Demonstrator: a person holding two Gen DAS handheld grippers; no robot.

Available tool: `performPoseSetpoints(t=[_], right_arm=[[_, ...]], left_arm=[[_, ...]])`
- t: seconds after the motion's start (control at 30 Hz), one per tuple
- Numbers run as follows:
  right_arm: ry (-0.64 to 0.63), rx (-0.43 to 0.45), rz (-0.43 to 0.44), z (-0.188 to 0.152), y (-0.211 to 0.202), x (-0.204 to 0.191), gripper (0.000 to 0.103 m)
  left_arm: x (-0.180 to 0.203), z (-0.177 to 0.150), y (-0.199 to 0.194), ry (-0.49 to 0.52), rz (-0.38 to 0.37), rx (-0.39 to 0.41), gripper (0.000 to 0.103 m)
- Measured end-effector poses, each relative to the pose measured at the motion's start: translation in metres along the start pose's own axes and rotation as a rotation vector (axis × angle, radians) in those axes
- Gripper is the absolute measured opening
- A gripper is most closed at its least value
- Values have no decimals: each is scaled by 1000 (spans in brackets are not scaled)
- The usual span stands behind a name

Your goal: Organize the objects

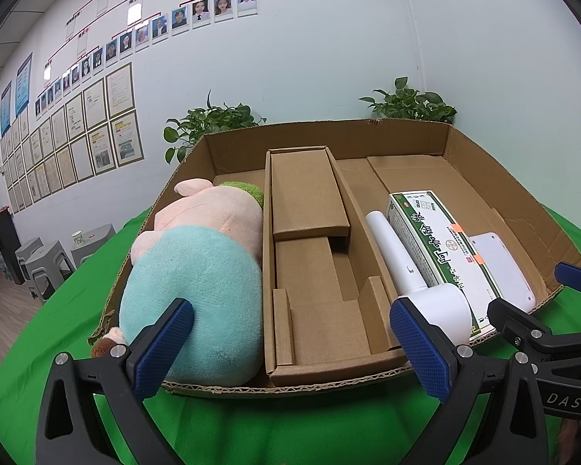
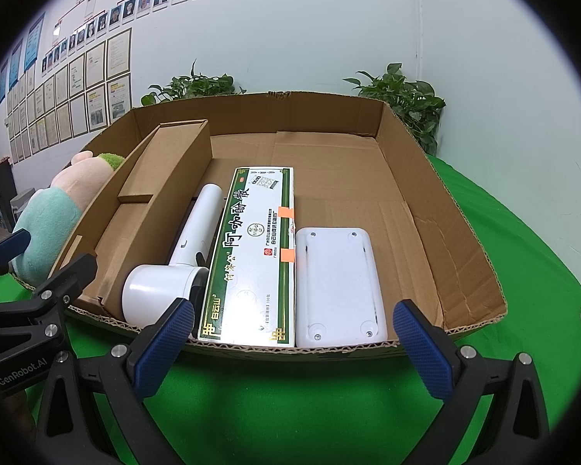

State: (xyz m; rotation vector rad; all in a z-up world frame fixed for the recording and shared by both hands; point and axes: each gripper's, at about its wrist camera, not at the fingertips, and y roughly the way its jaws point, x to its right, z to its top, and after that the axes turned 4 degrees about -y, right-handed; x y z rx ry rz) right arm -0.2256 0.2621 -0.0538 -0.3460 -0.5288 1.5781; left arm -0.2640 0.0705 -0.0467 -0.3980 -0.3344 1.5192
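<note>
A shallow cardboard box [image 1: 484,178] [image 2: 437,209] lies on the green cloth. In it, from left to right, lie a pink plush pig in a teal shirt [image 1: 197,271] [image 2: 54,209], a brown cardboard insert [image 1: 313,255] [image 2: 155,193], a white handheld device [image 1: 418,275] [image 2: 182,255], a green-and-white carton [image 1: 441,244] [image 2: 251,255] and a flat white plastic item [image 1: 503,271] [image 2: 337,283]. My left gripper [image 1: 290,348] is open and empty at the box's near edge. My right gripper [image 2: 294,345] is open and empty in front of the carton.
The green cloth [image 1: 290,426] [image 2: 290,407] covers the table around the box. Two potted plants [image 1: 209,124] [image 1: 410,104] stand behind the box against the wall. Grey stools [image 1: 46,259] stand at the left. Each gripper shows at the edge of the other's view.
</note>
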Motion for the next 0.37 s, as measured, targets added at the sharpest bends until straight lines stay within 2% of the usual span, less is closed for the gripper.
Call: performPoseSetpoints(t=[0.37], right_arm=[[0, 0, 0, 0, 0, -1, 102]], left_arm=[[0, 0, 0, 0, 0, 0, 102]])
